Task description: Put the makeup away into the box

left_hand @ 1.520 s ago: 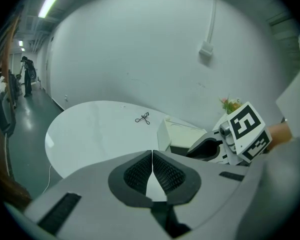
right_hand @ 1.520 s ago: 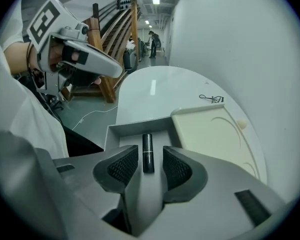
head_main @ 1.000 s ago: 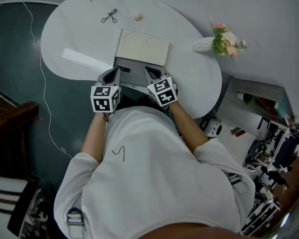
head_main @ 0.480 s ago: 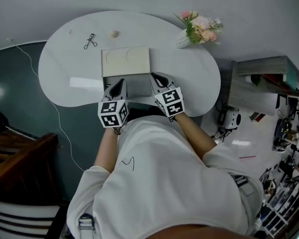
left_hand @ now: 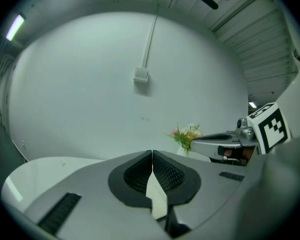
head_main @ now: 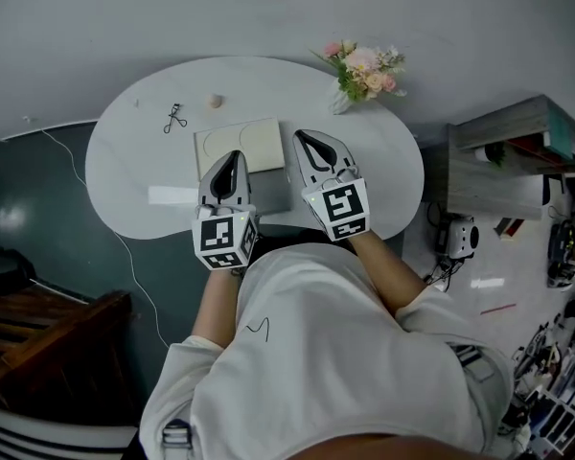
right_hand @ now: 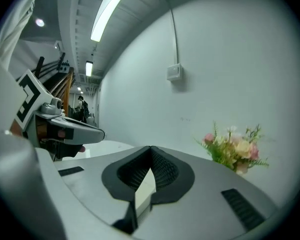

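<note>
Both tongs were closed tip to tip on nothing. The left gripper (head_main: 232, 161) hung over the flat cream square box (head_main: 259, 142), and the right gripper (head_main: 307, 142) was at the box's right edge. The thin black metal eyelash curler (head_main: 175, 118) lay left of the box, its long axis roughly parallel to the box's left side. Its handle loops seemed to point toward the person. It looked light, stiff and slippery, best pinched across its narrow middle. A small round beige piece (head_main: 214, 101) sat beyond the box's far left corner.

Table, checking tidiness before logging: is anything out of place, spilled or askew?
Nothing is spilled or damaged. An eyelash curler and a small round item lie loose on the table beyond the box, not put away. The flowers stand upright.
</note>
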Demonstrator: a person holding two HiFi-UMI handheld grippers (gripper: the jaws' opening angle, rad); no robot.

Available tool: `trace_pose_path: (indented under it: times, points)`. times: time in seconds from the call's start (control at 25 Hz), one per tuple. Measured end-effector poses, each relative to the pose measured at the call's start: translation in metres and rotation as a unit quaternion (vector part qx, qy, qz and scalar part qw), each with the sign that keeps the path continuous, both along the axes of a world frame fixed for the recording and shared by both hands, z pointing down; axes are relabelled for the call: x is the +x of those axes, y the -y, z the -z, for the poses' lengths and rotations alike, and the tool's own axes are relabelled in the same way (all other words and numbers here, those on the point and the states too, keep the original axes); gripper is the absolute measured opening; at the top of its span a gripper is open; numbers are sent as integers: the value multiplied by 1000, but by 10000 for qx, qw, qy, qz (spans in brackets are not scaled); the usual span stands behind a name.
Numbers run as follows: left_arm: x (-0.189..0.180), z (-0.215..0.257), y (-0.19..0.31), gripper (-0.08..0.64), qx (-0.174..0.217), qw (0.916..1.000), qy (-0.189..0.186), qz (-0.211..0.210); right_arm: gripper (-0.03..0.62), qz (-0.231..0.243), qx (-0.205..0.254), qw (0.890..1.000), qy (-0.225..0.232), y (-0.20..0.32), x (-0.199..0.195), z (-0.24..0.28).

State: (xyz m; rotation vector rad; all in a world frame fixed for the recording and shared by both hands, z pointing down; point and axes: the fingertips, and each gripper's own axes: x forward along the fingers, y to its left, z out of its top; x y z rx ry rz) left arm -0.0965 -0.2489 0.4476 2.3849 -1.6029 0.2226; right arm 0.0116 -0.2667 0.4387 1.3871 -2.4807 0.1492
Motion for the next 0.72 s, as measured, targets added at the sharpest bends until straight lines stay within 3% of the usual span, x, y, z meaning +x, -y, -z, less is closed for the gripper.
trace_pose_path:
  times: [0.2, 0.44, 0.56, 0.72]
  points:
    - [3, 41, 5, 21, 307, 9995, 13, 7, -2, -142, 626, 9979, 44, 6, 12, 51]
    - [-3, 87, 8, 21, 807, 9961, -313, 172, -2, -61, 936, 9955, 166, 3, 6, 88]
    - [-11, 101, 3, 21, 932, 9940, -477, 304, -2, 103, 1301, 9909, 315, -1, -4, 101]
    - [-11, 106, 5, 21, 1051, 9937, -267, 295, -2, 110, 1201, 9919, 389, -1, -5, 104]
